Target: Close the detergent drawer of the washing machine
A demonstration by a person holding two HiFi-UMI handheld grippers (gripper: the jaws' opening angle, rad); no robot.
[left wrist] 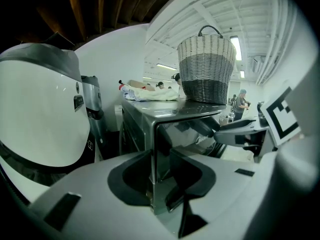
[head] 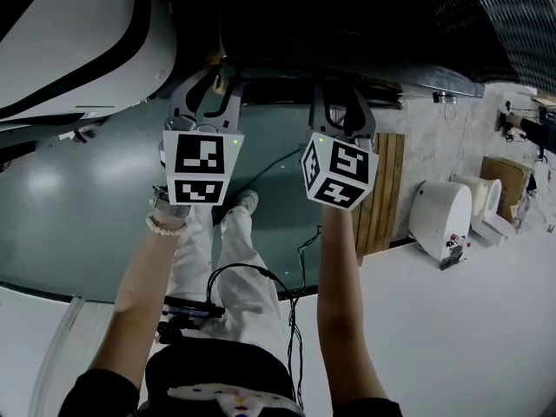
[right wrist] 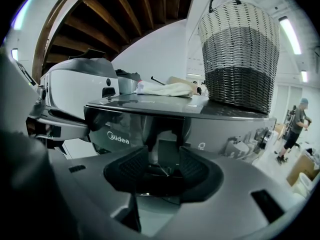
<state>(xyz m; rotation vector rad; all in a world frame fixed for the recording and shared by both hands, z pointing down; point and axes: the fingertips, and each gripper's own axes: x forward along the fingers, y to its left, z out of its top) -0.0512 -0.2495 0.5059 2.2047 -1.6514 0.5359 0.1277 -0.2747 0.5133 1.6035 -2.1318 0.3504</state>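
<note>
The dark grey washing machine (right wrist: 200,111) fills the middle of both gripper views. Its glossy top front strip (right wrist: 117,134) carries white lettering. I cannot make out a drawer seam or whether the drawer sits flush. My left gripper (left wrist: 162,176) is open, its jaws astride the strip's left corner edge (left wrist: 155,149), pads apart from it. My right gripper (right wrist: 164,166) is open, close in front of the strip, showing only its own reflection between its jaws. In the head view the left gripper (head: 201,102) and the right gripper (head: 340,111) point side by side at the machine's dark top (head: 347,33).
A two-tone wicker basket (right wrist: 242,59) and a white cloth (right wrist: 167,89) lie on the machine's top. A white rounded appliance (left wrist: 40,109) stands to its left. A wooden pallet (head: 382,194), white appliances (head: 443,215) and cables lie on the floor. A person (right wrist: 297,129) stands far right.
</note>
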